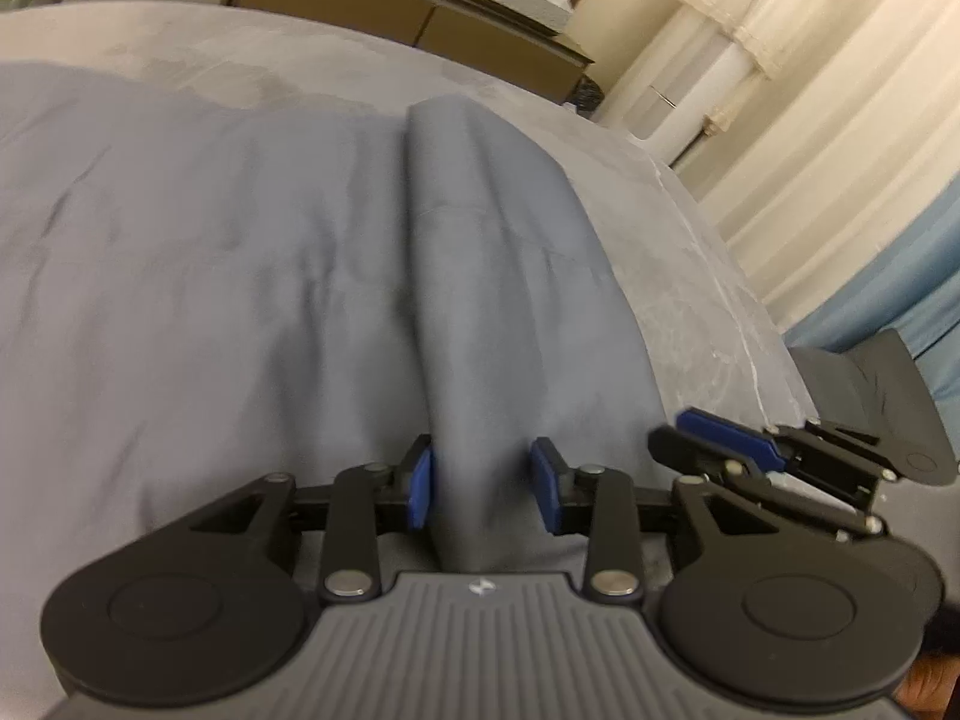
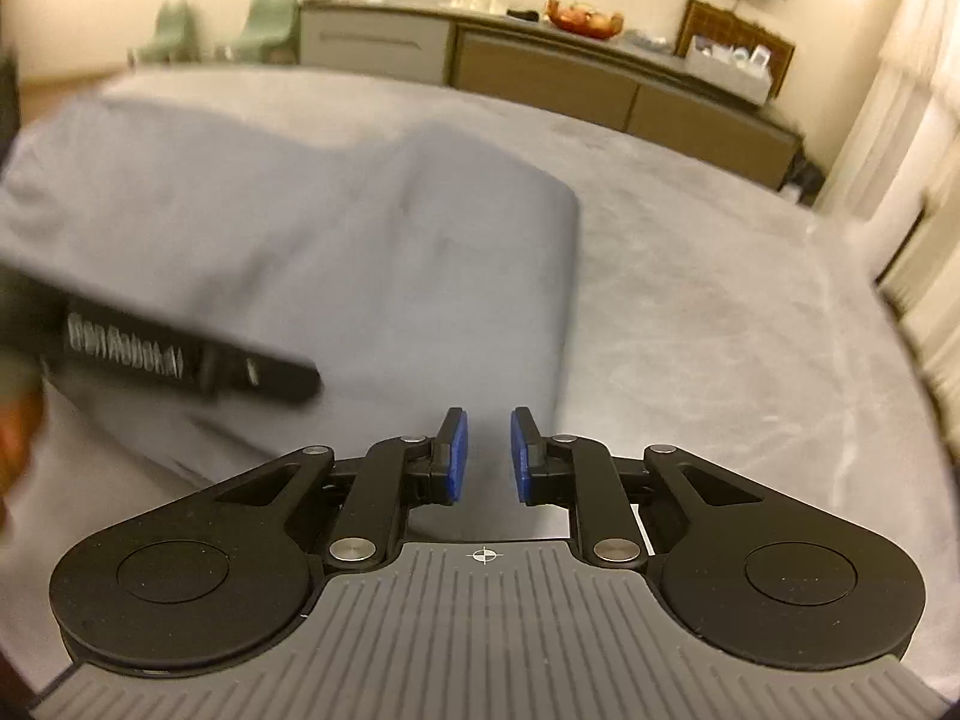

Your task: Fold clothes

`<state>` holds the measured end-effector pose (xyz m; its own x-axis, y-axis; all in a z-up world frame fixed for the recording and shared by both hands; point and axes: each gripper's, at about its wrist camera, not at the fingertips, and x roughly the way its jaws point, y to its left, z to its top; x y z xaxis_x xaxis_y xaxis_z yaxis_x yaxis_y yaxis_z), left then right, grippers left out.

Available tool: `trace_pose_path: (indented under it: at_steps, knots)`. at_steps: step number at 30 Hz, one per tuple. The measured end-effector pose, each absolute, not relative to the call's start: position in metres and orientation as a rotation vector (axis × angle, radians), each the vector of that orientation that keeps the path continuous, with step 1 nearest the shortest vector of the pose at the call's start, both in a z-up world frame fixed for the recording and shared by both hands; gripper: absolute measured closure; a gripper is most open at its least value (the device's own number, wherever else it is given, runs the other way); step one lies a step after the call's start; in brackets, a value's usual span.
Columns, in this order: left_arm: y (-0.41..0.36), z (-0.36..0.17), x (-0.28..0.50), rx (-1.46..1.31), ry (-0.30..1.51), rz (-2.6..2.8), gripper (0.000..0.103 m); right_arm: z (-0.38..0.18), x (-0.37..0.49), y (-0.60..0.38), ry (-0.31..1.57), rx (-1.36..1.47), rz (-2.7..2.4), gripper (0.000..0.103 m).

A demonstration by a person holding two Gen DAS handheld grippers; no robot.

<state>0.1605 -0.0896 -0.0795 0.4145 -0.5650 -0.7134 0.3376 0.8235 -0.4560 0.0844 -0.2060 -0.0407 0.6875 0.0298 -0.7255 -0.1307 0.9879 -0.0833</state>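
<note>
A grey-blue garment [image 1: 210, 276] lies spread on a grey padded surface [image 1: 690, 300]. A raised ridge of its cloth [image 1: 474, 300] runs away from me and passes between the blue pads of my left gripper [image 1: 483, 489]. The left pad touches the ridge, the right pad stands just off it, and the jaws are partly apart. My right gripper [image 2: 487, 456] hovers over the garment's right edge [image 2: 564, 300], narrowly open with nothing gripped. It also shows low at the right in the left wrist view, as the right gripper [image 1: 690, 432]. The left gripper's black side [image 2: 180, 354] crosses the garment [image 2: 300, 210].
A long low sideboard [image 2: 540, 78] with a red bowl [image 2: 582, 15] and a white box [image 2: 729, 69] stands beyond the surface's far edge. Pale curtains [image 1: 810, 120] hang on the right, above blue fabric [image 1: 900, 300]. Two green chairs [image 2: 270, 24] stand far left. Bare grey surface [image 2: 720, 300] lies right of the garment.
</note>
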Motion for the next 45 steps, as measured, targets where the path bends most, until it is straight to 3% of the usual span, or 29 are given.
trace_pose_path:
  at_steps: [1,5,9,14,16,18,23,24,27,31,33,35,36,37,38,45]
  knots:
    - [-0.082,-0.076,0.153,-0.257,0.990,-0.571,0.057,-0.040,0.086,-0.206,0.821,-0.096,0.106,0.083]
    - [-0.007,-0.044,0.135,-0.231,0.920,-0.496,0.052,-0.056,0.094,-0.196,0.919,-0.121,0.062,0.079]
    - [0.098,-0.020,0.122,-0.287,0.836,-0.350,0.038,-0.039,0.086,-0.168,0.821,-0.272,-0.023,0.071]
    - [0.275,-0.039,0.096,-0.545,0.775,-0.029,0.035,-0.046,0.100,-0.136,0.842,-0.395,-0.089,0.065]
    - [0.334,-0.054,0.076,-0.663,0.728,0.094,0.022,-0.047,0.103,-0.123,0.827,-0.448,-0.153,0.061]
    - [0.385,-0.068,0.066,-0.775,0.705,0.206,0.016,-0.029,0.096,-0.099,0.723,-0.441,-0.202,0.054]
    - [0.445,-0.088,0.112,-0.977,0.769,0.215,0.015,-0.011,0.094,0.035,0.556,-0.453,0.067,0.044]
    - [0.453,-0.088,0.123,-0.983,0.776,0.186,0.015,-0.014,0.091,0.072,0.537,-0.479,0.171,0.037]
    - [0.471,-0.088,0.146,-1.010,0.795,0.097,0.015,-0.037,0.078,0.185,0.466,-0.606,0.458,0.024]
    - [0.486,-0.090,0.147,-1.050,0.753,0.010,0.015,-0.079,0.067,0.295,0.380,-0.835,0.655,0.020]
    - [0.488,-0.091,0.147,-1.071,0.734,-0.043,0.015,-0.099,0.069,0.333,0.379,-0.916,0.706,0.022]
    - [0.492,-0.090,0.145,-1.066,0.710,-0.057,0.014,-0.112,0.080,0.353,0.398,-0.962,0.717,0.036]
    - [0.494,-0.090,0.143,-1.068,0.699,-0.046,0.013,-0.116,0.087,0.361,0.414,-0.973,0.707,0.055]
    - [0.497,-0.091,0.139,-1.072,0.688,-0.033,0.012,-0.115,0.096,0.367,0.439,-0.968,0.680,0.084]
    - [0.499,-0.091,0.136,-1.075,0.678,-0.019,0.010,-0.113,0.104,0.369,0.460,-0.941,0.658,0.093]
    - [0.480,-0.082,0.138,-1.033,0.641,-0.010,0.003,-0.068,0.123,0.345,0.520,-0.608,0.622,0.096]
